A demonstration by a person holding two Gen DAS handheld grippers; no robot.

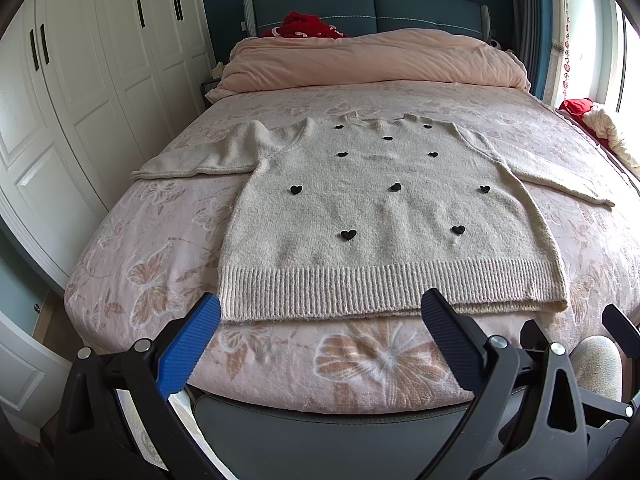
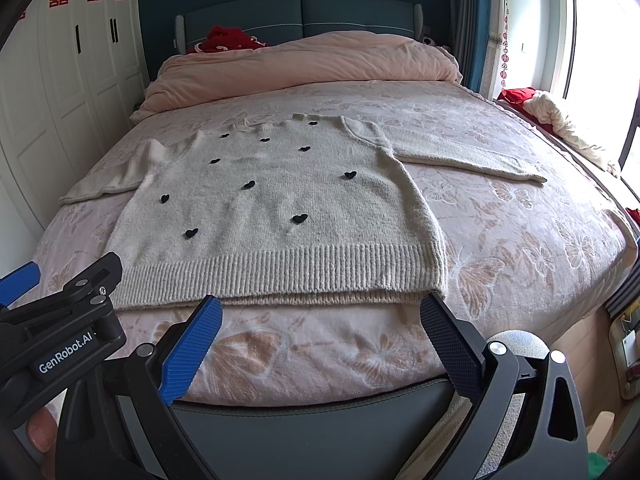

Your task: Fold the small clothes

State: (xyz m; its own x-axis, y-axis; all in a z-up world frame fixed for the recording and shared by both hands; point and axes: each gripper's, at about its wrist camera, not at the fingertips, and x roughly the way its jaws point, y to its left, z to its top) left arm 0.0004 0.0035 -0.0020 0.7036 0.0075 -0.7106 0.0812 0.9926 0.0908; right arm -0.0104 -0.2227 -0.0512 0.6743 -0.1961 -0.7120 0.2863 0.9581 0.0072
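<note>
A cream knitted sweater (image 1: 376, 208) with several small black hearts lies flat on the bed, front up, both sleeves spread out to the sides, ribbed hem toward me. The right wrist view shows the same sweater (image 2: 272, 208). My left gripper (image 1: 320, 312) is open and hovers just short of the hem, nothing between its fingers. My right gripper (image 2: 320, 312) is open too, near the hem's right corner, and holds nothing. The left gripper's body (image 2: 60, 320) shows at the left edge of the right wrist view.
The bed (image 1: 152, 240) wears a pink butterfly-pattern cover, with a folded pink duvet (image 1: 372, 60) and red cloth (image 1: 304, 26) at the headboard. White wardrobe doors (image 1: 80, 80) stand on the left. A window ledge with bundled cloth (image 2: 560, 120) lies on the right.
</note>
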